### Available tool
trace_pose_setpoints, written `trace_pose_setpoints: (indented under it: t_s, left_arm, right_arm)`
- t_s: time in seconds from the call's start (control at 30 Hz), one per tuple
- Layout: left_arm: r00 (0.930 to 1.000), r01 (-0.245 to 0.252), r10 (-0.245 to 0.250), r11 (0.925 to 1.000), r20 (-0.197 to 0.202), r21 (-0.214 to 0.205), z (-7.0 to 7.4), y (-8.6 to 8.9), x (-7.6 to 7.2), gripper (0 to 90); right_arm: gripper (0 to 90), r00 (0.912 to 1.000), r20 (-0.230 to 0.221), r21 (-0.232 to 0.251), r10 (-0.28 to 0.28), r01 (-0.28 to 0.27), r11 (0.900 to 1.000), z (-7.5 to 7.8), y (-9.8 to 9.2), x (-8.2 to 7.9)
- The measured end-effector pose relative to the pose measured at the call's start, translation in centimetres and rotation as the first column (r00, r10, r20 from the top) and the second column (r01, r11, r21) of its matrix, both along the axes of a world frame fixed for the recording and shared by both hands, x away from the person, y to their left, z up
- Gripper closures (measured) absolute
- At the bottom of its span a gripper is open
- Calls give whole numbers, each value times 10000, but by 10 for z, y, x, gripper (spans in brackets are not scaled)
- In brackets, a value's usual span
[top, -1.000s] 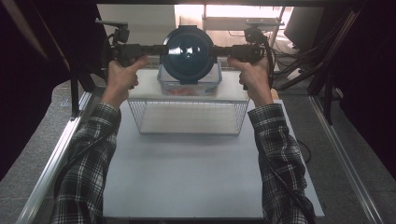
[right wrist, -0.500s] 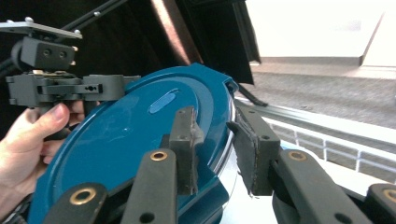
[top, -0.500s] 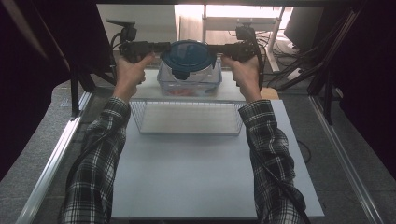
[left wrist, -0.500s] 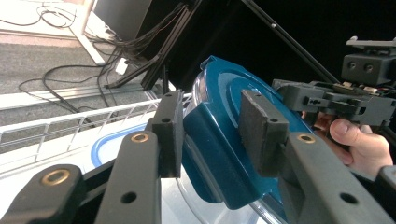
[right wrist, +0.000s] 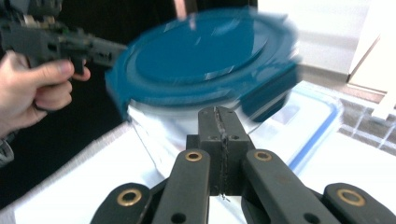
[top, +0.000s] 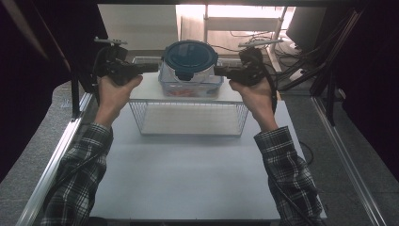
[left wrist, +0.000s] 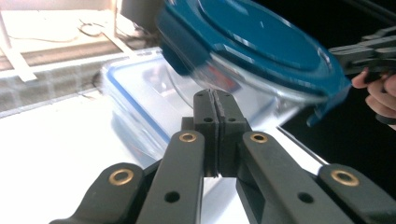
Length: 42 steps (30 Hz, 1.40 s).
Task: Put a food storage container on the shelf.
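A round clear container with a dark blue lid stands on a flat rectangular box with a blue-rimmed lid. That box rests on a white board laid over a wire basket. My left gripper sits just left of the round container, and my right gripper just right of it. Both have just been closing and are shut with nothing between their jaws. In the left gripper view the shut jaws point under the blue lid. The right gripper view shows the same, with shut jaws and lid.
The basket stands at the back of a white table with metal rails along both sides. Dark frame posts and cables crowd the back corners. The rectangular box reaches out past the round container.
The round container, held up between both grippers before, has come down onto the rectangular box. Both grippers have let go of it, drawn apart sideways and shut.
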<state>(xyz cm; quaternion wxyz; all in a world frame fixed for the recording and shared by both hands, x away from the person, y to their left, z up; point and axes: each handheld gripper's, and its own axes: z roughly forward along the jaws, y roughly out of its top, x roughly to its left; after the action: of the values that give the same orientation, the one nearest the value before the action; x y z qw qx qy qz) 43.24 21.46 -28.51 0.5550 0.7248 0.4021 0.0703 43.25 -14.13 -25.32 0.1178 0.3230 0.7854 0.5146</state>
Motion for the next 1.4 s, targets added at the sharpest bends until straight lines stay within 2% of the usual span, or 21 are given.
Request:
trace_pose_setpoints:
  t_s: [0.07, 0.17, 0.2, 0.27, 0.33, 0.43, 0.57, 0.67, 0.8, 0.87, 0.97, 1.03, 1.17, 1.23, 1.33, 1.4]
  left_arm:
    - [10000, -35, 34, 9998, 56, 170, 1, -8, 4, 880]
    - [9983, -520, 504, 9969, 288, 590, 6, -16, 9, 861]
    - [9985, -485, 467, 9968, 299, 642, 6, -17, 11, 871]
    - [9978, -583, 562, 9962, 343, 649, 6, -20, 13, 867]
    - [9983, -524, 510, 9974, 276, 499, 5, -22, 15, 861]
    - [9981, -549, 530, 9965, 313, 626, 4, -26, 15, 860]
    - [9991, -252, 237, 9988, 358, 426, 2, -23, 6, 811]
    - [9988, 86, -104, 9992, 476, 386, -6, -22, -8, 703]
    - [9978, 285, -313, 9984, 585, 481, -22, -26, -27, 468]
    - [9966, 387, -429, 9974, 697, 611, -31, -29, -38, 387]
    - [9948, 502, -574, 9951, 838, 850, -48, -34, -57, 289]
    - [9937, 622, -712, 9927, 864, 1033, -60, -36, -68, 244]
    - [9944, 735, -802, 9927, 687, 955, -86, -39, -91, 153]
    - [9938, 909, -968, 9907, 556, 1009, -99, -39, -101, 120]
    - [9946, 844, -910, 9891, 506, 1209, -117, -38, -115, 101]
    - [9954, 868, -912, 9890, 310, 1198, -132, -37, -123, 88]
  right_arm:
    - [887, 9995, -54, -223, -317, 316, 9993, -4, 5, 3]
    - [887, 9987, -155, -51, -481, 481, 9988, -7, 6, 13]
    - [887, 9981, -186, -23, -580, 579, 9983, -9, 5, 15]
    - [887, 9969, -190, 8, -767, 767, 9971, -11, 4, 21]
    - [887, 9950, -346, 299, -939, 949, 9950, -12, 1, 26]
    - [887, 9931, -551, 482, -1033, 1060, 9932, -13, -1, 32]
    - [872, 9951, -337, 395, -926, 939, 9948, -14, -3, 25]
    - [758, 9972, -127, 492, -731, 736, 9961, -19, -9, 13]
    - [588, 9977, 221, 164, -634, 630, 9979, -35, -14, -7]
    - [492, 9986, 220, -13, -473, 473, 9989, -45, -15, -16]
    - [354, 9982, 465, -302, -373, 388, 9988, -62, -16, -31]
    - [281, 9984, 487, -457, -275, 297, 9985, -75, -17, -40]
    - [146, 9994, 350, -489, -60, 77, 9988, -98, -24, -58]
    - [98, 9997, 246, -536, 15, -2, 9986, -109, -28, -67]
    - [49, 9998, 195, -771, 31, -16, 9970, -126, -34, -80]
    - [28, 10000, 22, -685, 42, -40, 9976, -138, -39, -88]
